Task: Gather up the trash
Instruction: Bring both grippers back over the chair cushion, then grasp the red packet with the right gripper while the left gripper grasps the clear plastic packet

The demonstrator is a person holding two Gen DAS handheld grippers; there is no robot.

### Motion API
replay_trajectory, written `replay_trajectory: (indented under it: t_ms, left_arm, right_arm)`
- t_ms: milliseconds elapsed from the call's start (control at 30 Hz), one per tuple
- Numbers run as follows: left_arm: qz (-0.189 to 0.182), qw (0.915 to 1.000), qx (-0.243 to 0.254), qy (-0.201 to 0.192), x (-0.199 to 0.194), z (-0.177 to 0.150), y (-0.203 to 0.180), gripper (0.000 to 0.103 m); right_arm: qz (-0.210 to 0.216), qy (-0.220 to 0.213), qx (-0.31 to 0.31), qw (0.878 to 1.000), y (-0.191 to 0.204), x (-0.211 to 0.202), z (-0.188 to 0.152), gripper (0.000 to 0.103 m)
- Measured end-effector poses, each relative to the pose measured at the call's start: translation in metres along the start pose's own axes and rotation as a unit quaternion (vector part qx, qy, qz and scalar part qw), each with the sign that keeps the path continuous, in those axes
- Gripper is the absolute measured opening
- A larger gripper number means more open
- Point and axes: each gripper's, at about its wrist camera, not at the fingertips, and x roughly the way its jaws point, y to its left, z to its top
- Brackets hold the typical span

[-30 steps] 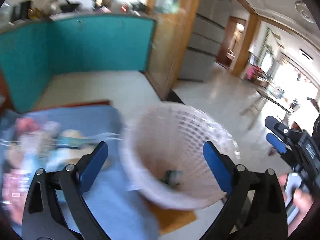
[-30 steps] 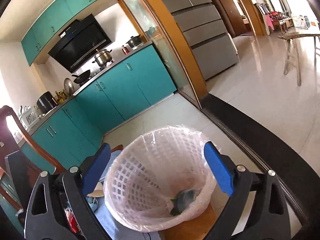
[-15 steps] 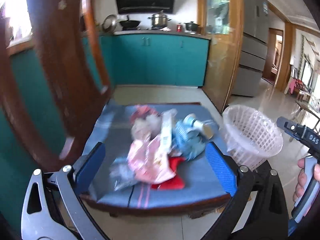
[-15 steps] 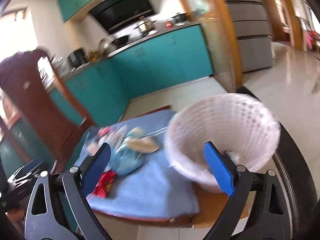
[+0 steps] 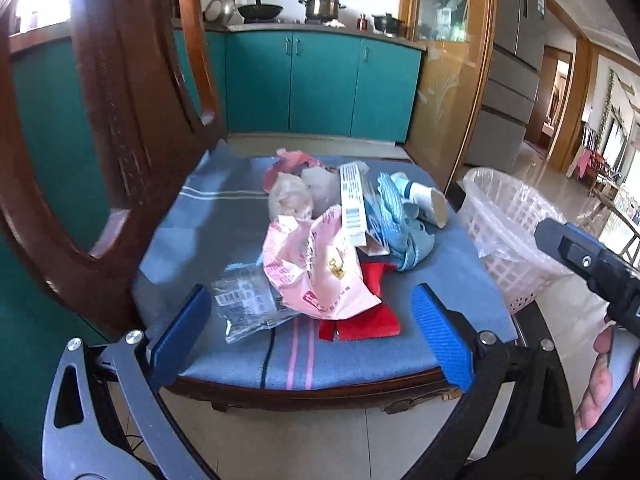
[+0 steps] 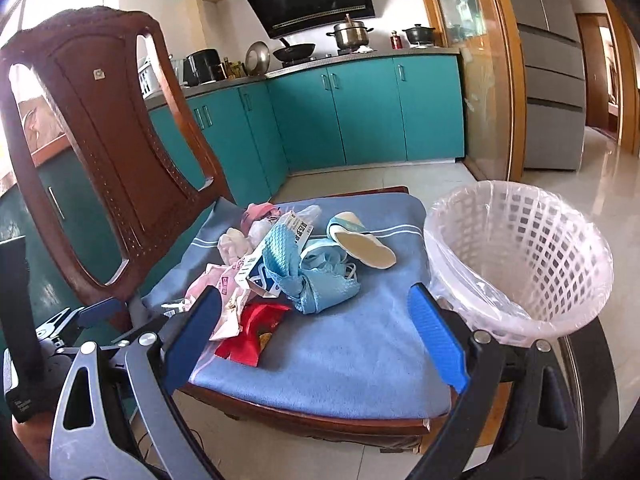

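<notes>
A heap of trash lies on a blue chair cushion (image 5: pixel 224 216) (image 6: pixel 360 344): a pink wrapper (image 5: pixel 316 272), a clear plastic bag (image 5: pixel 244 304), a red packet (image 5: pixel 360 320) (image 6: pixel 248 332), a blue net cloth (image 5: pixel 400 224) (image 6: pixel 316 276) and a paper cup (image 5: pixel 428 204) (image 6: pixel 360 246). A white lattice basket (image 5: pixel 508 228) (image 6: pixel 520 256) with a clear liner stands right of the chair. My left gripper (image 5: pixel 312 336) is open and empty, in front of the cushion's near edge. My right gripper (image 6: pixel 316 340) is open and empty, over the cushion's front.
The wooden chair back (image 5: pixel 132 128) (image 6: pixel 104 152) rises on the left. Teal kitchen cabinets (image 5: pixel 320 84) (image 6: pixel 360 112) stand behind. A glass door with a wooden frame (image 5: pixel 452 80) and a grey fridge (image 6: pixel 552 72) stand at the right. The floor is pale tile (image 5: pixel 288 444).
Both grippers have swung from over the basket back to the left and now face the trash heap on the chair. Both stay open and empty.
</notes>
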Motion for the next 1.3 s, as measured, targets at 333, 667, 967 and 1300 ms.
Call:
replay_trajectory:
  t_ms: [333,667,967,1300]
  left_arm:
    - [0.001,0.9999,-0.006,0.013,0.005,-0.001,0.0,0.099]
    - [0.006,0.9998,-0.003,0.018,0.006,-0.003,-0.001,0.099]
    - [0.06,0.993,0.074,0.069,0.027,-0.016,0.015,0.099]
    - [0.082,0.9901,0.076,0.085,0.059,-0.019,0.034,0.091]
  right_arm:
    - [0.005,0.014,-0.004,1.0,-0.001,0.002,-0.003,0.092]
    - [0.005,0.018,-0.011,1.0,-0.001,0.001,-0.004,0.092]
    - [0.028,0.063,-0.032,0.997,0.012,0.026,-0.02,0.091]
    - [0.061,0.135,-0.073,0.986,0.047,0.086,-0.048,0.062]
